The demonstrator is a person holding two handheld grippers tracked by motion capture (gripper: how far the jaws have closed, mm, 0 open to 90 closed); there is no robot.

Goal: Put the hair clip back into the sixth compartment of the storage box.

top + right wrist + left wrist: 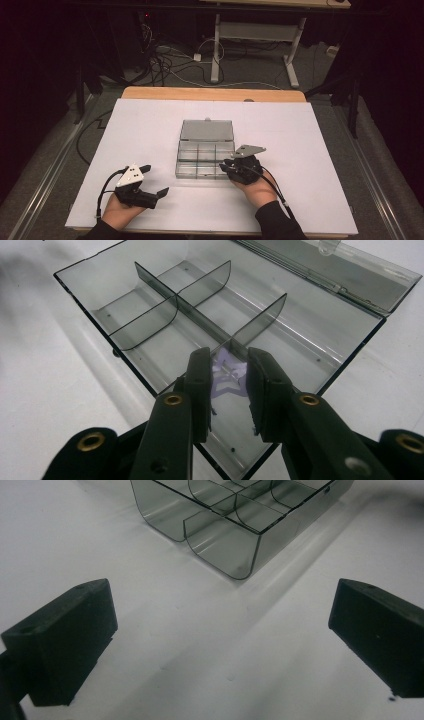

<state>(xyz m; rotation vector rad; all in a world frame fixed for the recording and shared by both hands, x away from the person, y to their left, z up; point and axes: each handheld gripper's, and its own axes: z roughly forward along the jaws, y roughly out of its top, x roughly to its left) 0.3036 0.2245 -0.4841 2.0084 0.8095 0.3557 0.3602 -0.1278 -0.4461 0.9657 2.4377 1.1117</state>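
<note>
Over the organizer box (pixel 165 300), right gripper (pixel 229 377) apparently pinching a pale purple piece (pixel 227 380).

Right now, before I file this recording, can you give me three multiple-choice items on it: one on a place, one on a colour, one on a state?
1. Where are the jaws of the right gripper?
A. Over a compartment of the box
B. On the floor
C. Beside the other gripper

2. What colour is the small piece between them?
A. Red
B. Pale purple
C. Green

3. How are the jaws of the left gripper?
A. Shut on the lid
B. Shut, empty
C. Open, nothing between them

Answers:
1 A, the right gripper view shows dividers right ahead.
2 B, it looks lilac against the grey plastic.
3 C, bare white table shows between them.
</note>
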